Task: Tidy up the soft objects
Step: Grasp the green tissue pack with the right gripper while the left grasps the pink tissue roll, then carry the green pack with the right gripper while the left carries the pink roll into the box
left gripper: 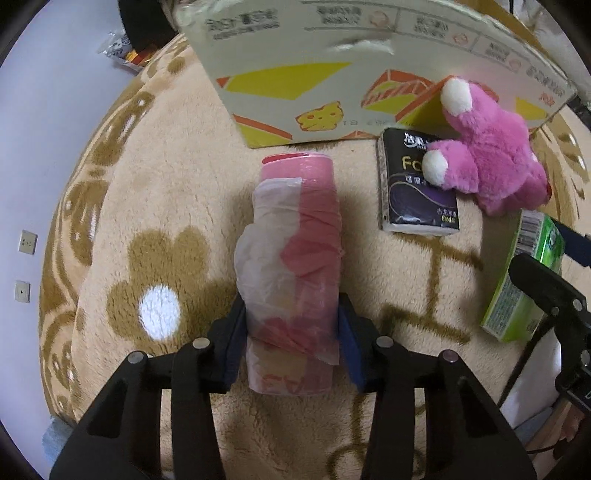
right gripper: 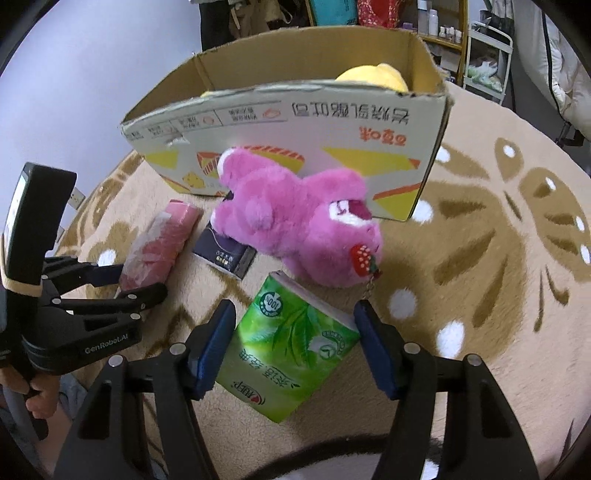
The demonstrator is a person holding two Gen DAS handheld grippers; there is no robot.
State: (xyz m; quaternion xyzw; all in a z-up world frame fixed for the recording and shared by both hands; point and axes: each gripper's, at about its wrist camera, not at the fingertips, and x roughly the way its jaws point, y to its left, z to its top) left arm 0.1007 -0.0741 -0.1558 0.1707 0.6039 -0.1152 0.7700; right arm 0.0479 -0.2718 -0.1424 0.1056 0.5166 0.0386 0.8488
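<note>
On the beige flower-patterned plush blanket (right gripper: 480,258): both grippers at soft goods.
Left gripper (left gripper: 291,332) jaws pinch the near end of a pink plastic-bag roll (left gripper: 295,251) lying flat. Right gripper (right gripper: 295,343) jaws stand spread around a green tissue pack (right gripper: 291,347), contact unclear. Beyond, a pink plush bear (right gripper: 303,229) overlaps a black tissue pack (right gripper: 225,254), before a printed cardboard box (right gripper: 332,122) holding a yellow plush (right gripper: 376,75).

beige flower rug (right gripper: 480,258) | wall sockets (left gripper: 27,242) | shelf with bottles (right gripper: 443,33)
</note>
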